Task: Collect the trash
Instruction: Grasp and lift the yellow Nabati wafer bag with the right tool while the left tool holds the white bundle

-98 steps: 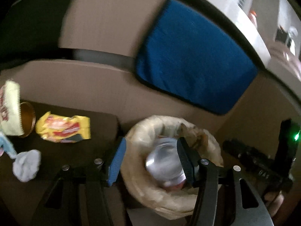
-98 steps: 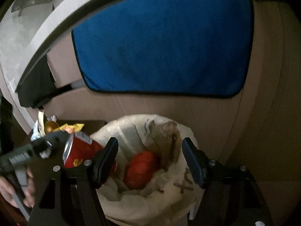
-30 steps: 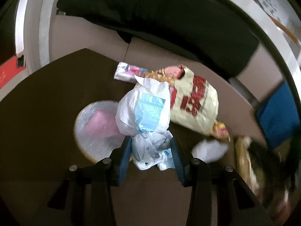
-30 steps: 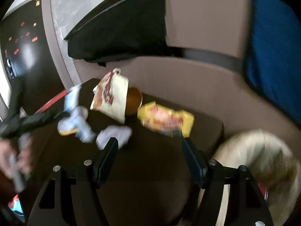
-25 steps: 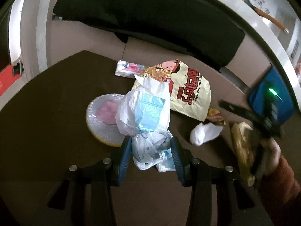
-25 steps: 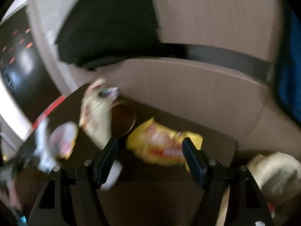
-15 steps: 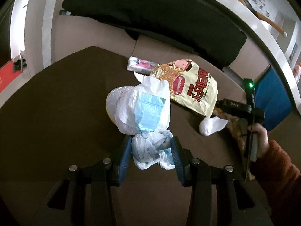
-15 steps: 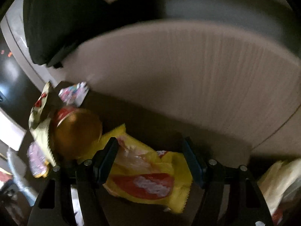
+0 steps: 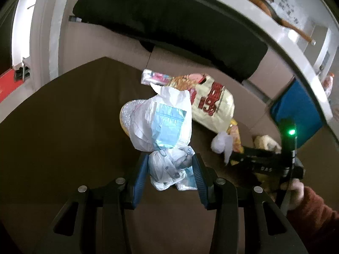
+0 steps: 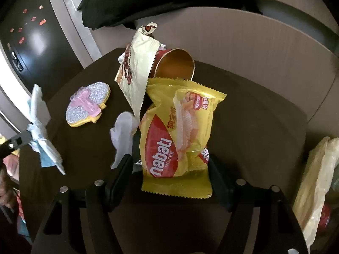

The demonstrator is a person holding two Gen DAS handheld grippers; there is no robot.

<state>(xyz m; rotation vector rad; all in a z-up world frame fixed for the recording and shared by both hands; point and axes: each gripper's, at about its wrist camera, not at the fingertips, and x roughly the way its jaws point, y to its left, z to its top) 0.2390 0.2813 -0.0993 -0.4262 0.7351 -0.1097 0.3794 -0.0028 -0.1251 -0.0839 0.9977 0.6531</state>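
Note:
My left gripper [image 9: 170, 169] is shut on a crumpled white and blue plastic bag [image 9: 163, 124] and holds it above the dark table [image 9: 63, 127]. The bag also shows at the left of the right wrist view [image 10: 40, 131]. My right gripper [image 10: 170, 169] is open, its fingers on either side of a yellow Nabati wafer packet [image 10: 180, 131] that lies on the table. The trash bag [image 10: 315, 182] stands at the right edge of the right wrist view.
On the table lie a cream snack bag [image 10: 135, 72], a gold can on its side [image 10: 175, 65], a white tissue [image 10: 122, 133] and a glittery round item with a pink piece [image 10: 89, 103]. Behind is a sofa [image 10: 254, 42] with a black cushion [image 9: 169, 21].
My left gripper left the trash bag, closed on the plastic bag and lifted it. My right gripper swung from the trash bag to the table and came down around the yellow packet.

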